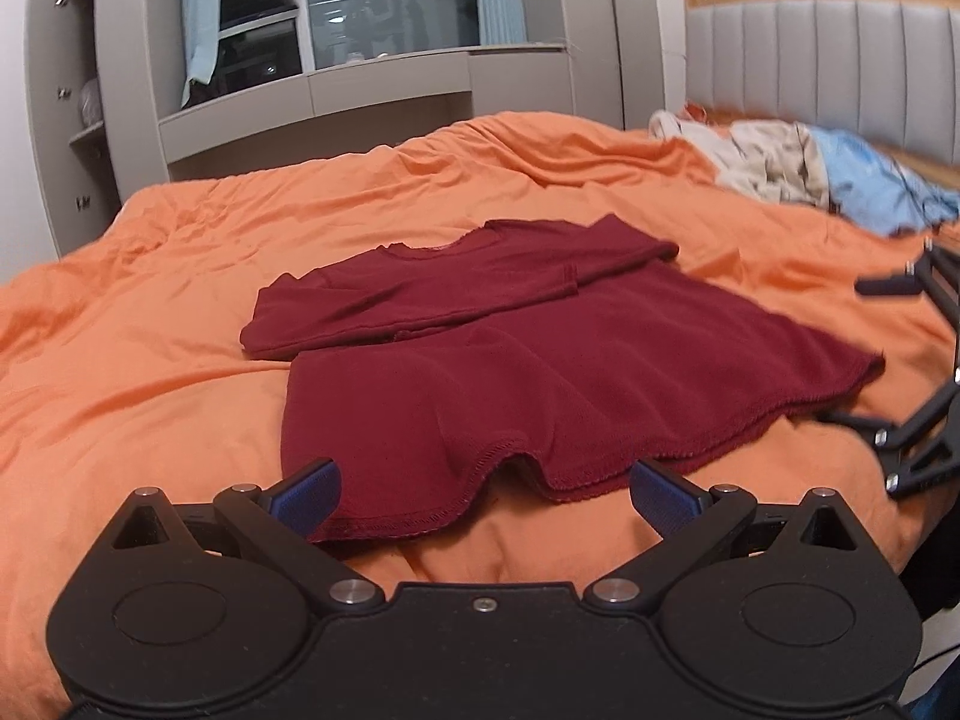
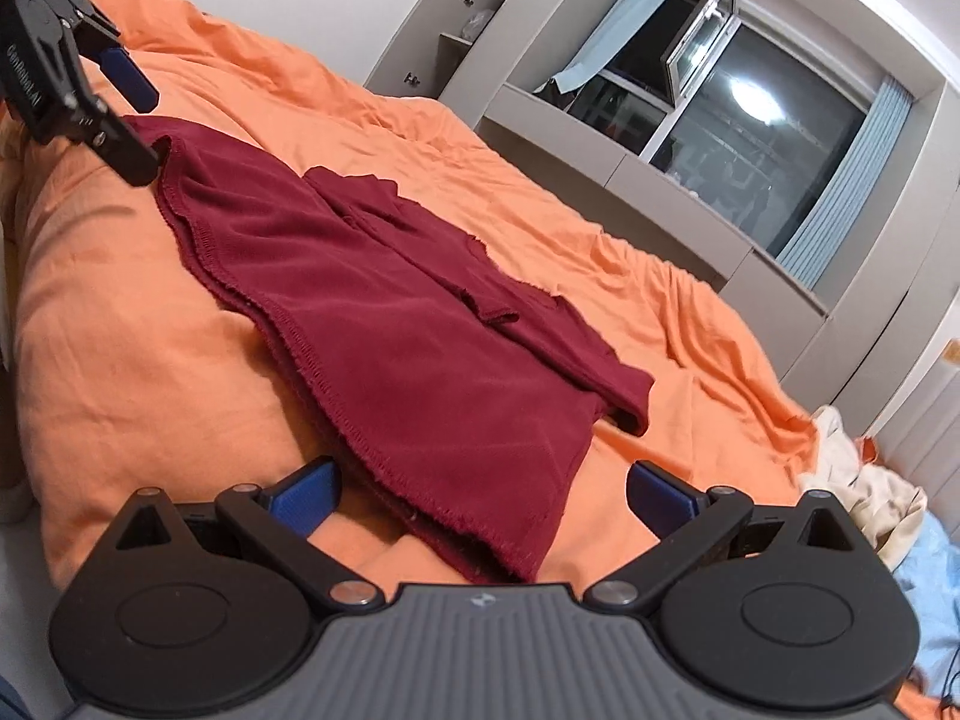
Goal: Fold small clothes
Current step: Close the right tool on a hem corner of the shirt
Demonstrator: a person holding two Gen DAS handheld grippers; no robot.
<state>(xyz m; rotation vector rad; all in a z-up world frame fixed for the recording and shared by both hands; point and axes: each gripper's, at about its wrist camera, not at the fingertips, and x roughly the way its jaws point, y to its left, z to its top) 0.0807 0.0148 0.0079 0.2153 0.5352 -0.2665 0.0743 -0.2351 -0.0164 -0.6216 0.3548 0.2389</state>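
A dark red small dress [image 1: 540, 360] lies flat on the orange bed cover [image 1: 150, 330], its sleeves folded in across the chest. My left gripper [image 1: 486, 495] stands open at the near hem, blue pads on either side of the hem's left part, nothing held. In the right wrist view the same dress [image 2: 408, 348] runs away from me, and my right gripper [image 2: 483, 495] stands open over its near hem corner. The left gripper [image 2: 129, 120] shows at the far hem corner in that view, and the right gripper [image 1: 900, 372] at the right edge of the left wrist view.
A pile of loose clothes, cream [image 1: 762, 162] and light blue [image 1: 882, 186], lies by the padded headboard [image 1: 840, 60]. Grey cabinets [image 1: 90, 120] and a window [image 1: 390, 0] stand beyond the bed's far side. Orange cover spreads wide to the left of the dress.
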